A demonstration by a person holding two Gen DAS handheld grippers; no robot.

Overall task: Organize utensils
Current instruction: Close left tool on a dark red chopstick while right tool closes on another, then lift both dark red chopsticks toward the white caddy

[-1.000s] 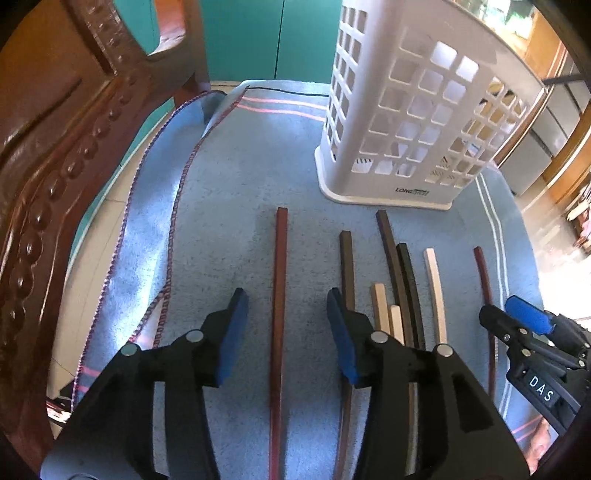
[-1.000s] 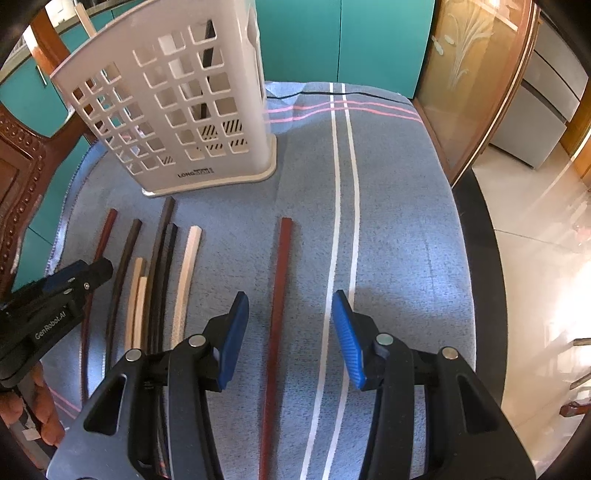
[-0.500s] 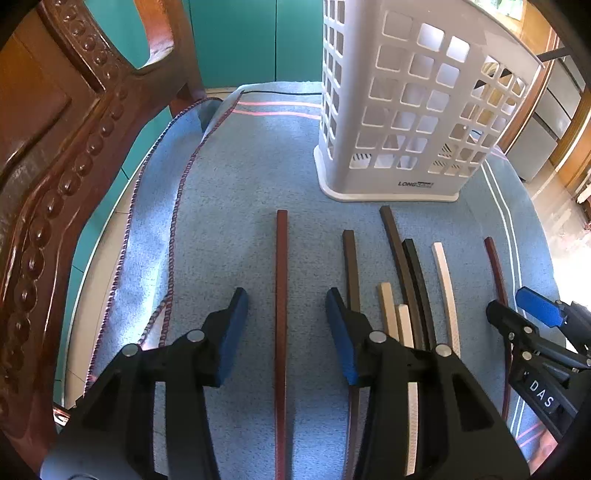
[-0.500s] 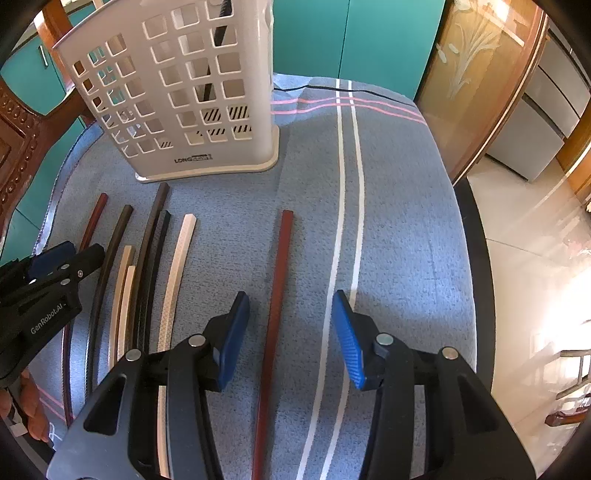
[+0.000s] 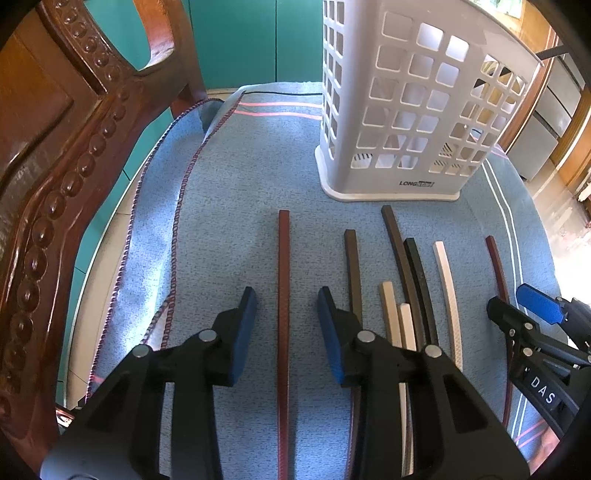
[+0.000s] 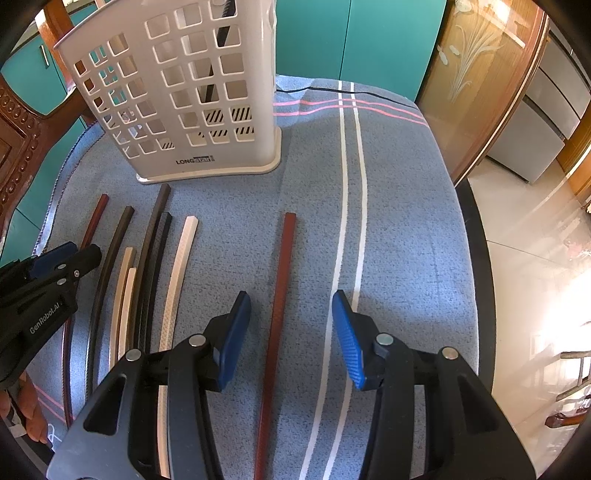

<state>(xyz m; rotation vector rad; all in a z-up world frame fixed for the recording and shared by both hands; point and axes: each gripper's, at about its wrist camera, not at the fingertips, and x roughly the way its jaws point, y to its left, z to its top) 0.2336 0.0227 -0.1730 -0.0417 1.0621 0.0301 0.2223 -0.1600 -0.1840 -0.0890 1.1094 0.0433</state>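
Observation:
Several long chopstick-like sticks lie side by side on a blue cloth. My left gripper (image 5: 284,325) is open, straddling a dark red stick (image 5: 283,295) that lies between its fingers. My right gripper (image 6: 291,332) is open, straddling another red stick (image 6: 280,291). Between the two lie brown (image 5: 352,266), black (image 5: 415,273), cream (image 5: 389,310) and white (image 5: 448,291) sticks. A white lattice basket (image 5: 410,110) stands upright at the back; it also shows in the right wrist view (image 6: 192,96), with a dark stick inside it.
A carved wooden chair back (image 5: 55,166) rises close on the left. The cloth's table edge (image 6: 476,258) drops to a tiled floor on the right. Teal cabinet doors (image 6: 351,33) stand behind.
Both grippers have pulled back and risen slightly, so the basket appears farther and more upright. The sticks have not moved. Both grippers stay open.

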